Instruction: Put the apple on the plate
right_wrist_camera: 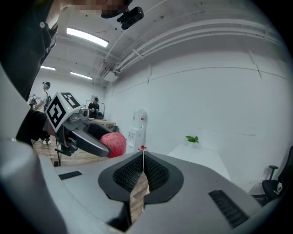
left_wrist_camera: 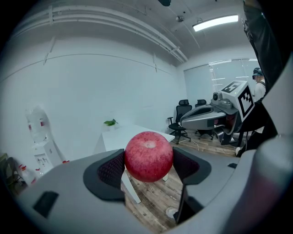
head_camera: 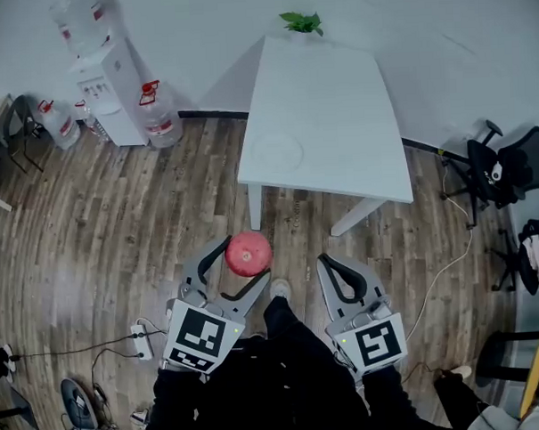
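Observation:
My left gripper (head_camera: 246, 258) is shut on a red apple (head_camera: 248, 253), held in the air over the wood floor just in front of the white table (head_camera: 337, 126). In the left gripper view the apple (left_wrist_camera: 149, 156) sits squeezed between both black pads (left_wrist_camera: 112, 170). A faint white plate (head_camera: 276, 151) lies near the table's front left corner. My right gripper (head_camera: 324, 262) hangs shut and empty to the right of the apple; in its own view its jaws (right_wrist_camera: 143, 157) meet, with the apple (right_wrist_camera: 114, 143) off to the left.
A small green plant (head_camera: 301, 23) stands at the table's far edge. A water dispenser (head_camera: 103, 74) and water bottles (head_camera: 158, 112) stand at the left wall. Office chairs (head_camera: 508, 168) crowd the right side. A power strip (head_camera: 141, 340) with cables lies on the floor at lower left.

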### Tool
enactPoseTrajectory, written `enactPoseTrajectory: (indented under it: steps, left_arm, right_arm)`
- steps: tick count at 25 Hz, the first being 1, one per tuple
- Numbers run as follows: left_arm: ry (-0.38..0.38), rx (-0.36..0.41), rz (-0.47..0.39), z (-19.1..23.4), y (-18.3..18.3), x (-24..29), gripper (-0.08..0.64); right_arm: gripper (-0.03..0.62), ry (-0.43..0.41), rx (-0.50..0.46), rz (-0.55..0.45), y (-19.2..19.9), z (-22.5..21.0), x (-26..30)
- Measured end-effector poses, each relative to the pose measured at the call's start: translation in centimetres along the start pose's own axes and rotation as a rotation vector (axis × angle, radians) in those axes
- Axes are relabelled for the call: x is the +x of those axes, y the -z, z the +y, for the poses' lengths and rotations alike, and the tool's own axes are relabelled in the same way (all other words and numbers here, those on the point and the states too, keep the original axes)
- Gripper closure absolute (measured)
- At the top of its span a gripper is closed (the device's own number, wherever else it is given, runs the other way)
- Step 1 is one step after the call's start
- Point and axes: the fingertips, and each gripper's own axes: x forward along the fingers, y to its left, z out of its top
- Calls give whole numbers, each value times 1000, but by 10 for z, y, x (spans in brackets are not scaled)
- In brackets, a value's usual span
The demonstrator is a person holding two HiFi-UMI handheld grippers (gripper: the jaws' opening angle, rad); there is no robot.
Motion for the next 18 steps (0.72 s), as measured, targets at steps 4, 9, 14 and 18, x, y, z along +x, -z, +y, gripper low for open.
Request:
enactPoseTrajectory:
  steps: [4,9,14,18]
  left_arm:
    - [-22,-6,10,14,-7,22,219]
    - [-48,-15,18,35,-16,50,219]
    - [-80,-28,21,56,-28,79,219]
    - [-98,-33,21,69,-39,101,219]
  right_arm:
    - [551,-27,-1,-5,-1,-23,20]
    - [551,-68,7,18,-3,-48,48]
    - [551,-91,-1,-14,-8,-80,74]
    - [551,-109,-11,-30,-12,-107,94]
